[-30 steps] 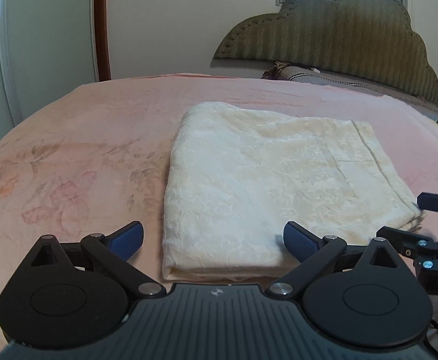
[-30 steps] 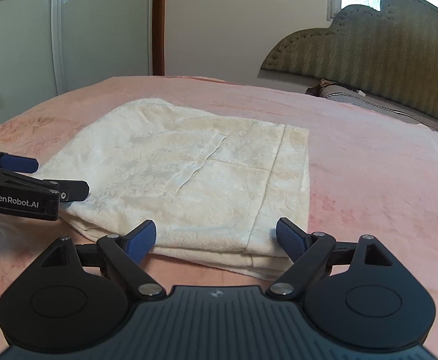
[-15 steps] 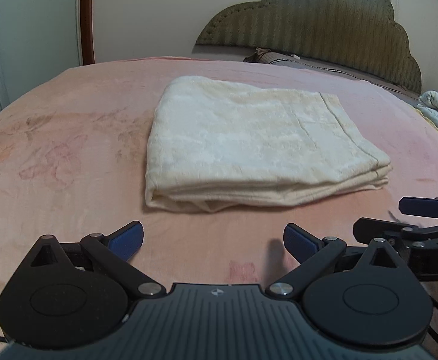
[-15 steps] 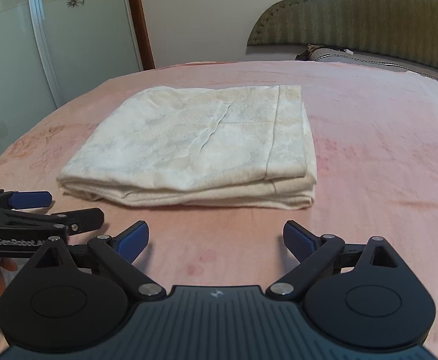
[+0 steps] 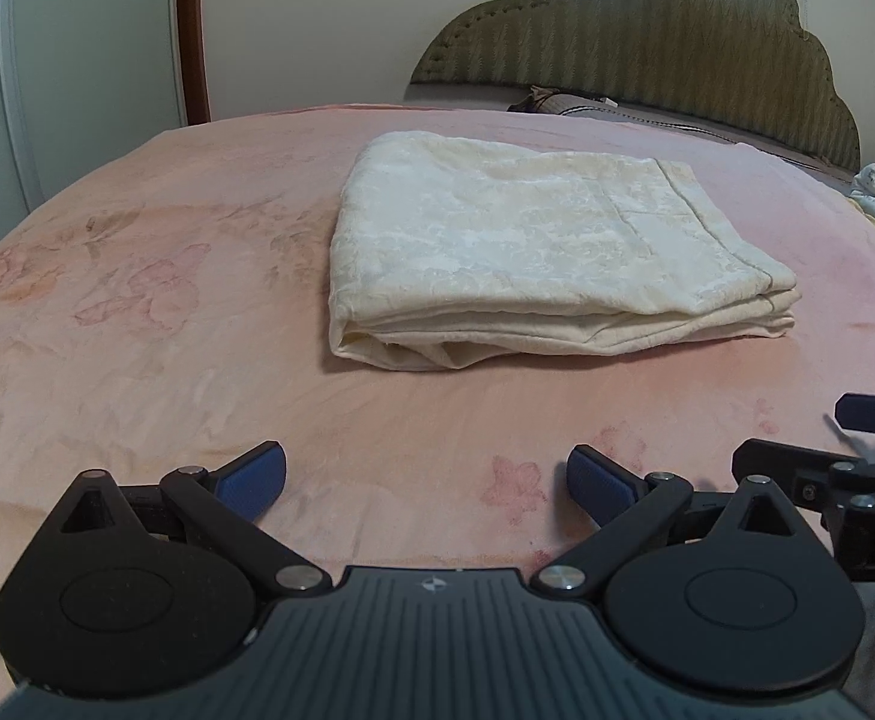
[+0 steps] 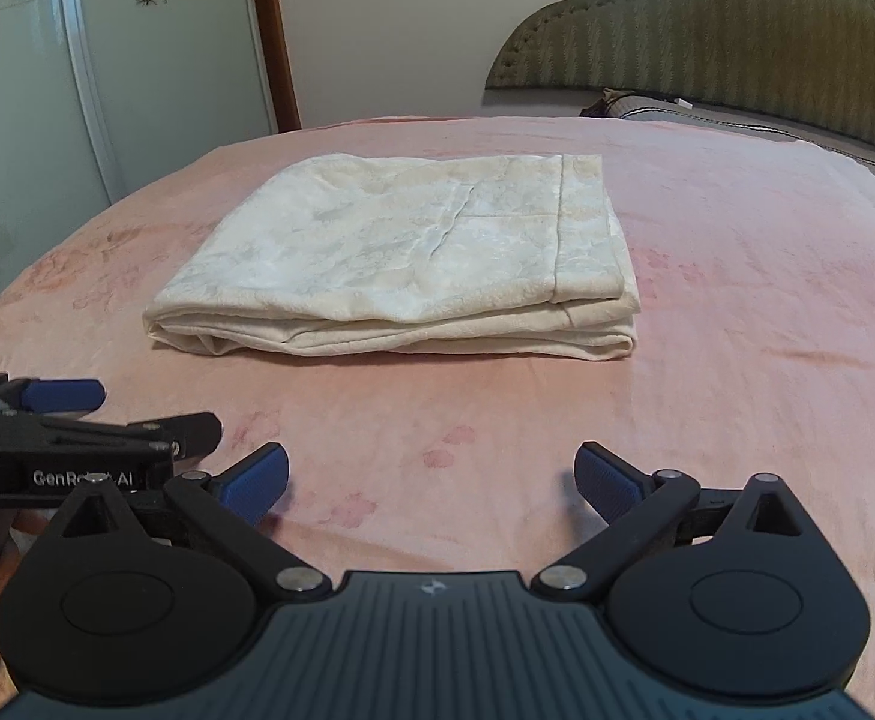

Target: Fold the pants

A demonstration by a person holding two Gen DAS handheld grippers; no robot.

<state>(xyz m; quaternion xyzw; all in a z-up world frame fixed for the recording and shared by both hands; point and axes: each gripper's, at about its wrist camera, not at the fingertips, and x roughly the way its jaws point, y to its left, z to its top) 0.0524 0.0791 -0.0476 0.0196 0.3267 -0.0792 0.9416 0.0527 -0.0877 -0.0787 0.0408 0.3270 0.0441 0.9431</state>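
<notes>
Cream brocade pants (image 5: 533,252) lie folded into a flat stack of several layers in the middle of the left wrist view, on the pink floral bedspread (image 5: 137,324). Their long axis runs from left to right across the frame, with the stacked fold edges facing the camera. The left gripper (image 5: 425,480) sits at the bottom of the frame, well apart from the stack, its 2 blue pads spread wide with only bedspread between them. The stack lies straight ahead and slightly right of its centre line. At the lower right edge, part of the other gripper shows beside it.

From the right wrist view, the pants (image 6: 413,252) sit in the middle, a little left of centre, again with the long side across the frame and the hemmed band toward the right. The right gripper (image 6: 431,480) holds nothing; its jaws have just been opening, and they stand wide over bare bedspread. The left gripper (image 6: 95,414) shows at the lower left, level with it.

Both claws seem about equally far from the near edge, so neither hand has a clear head start. The fold looks finished, or nearly so.
</notes>
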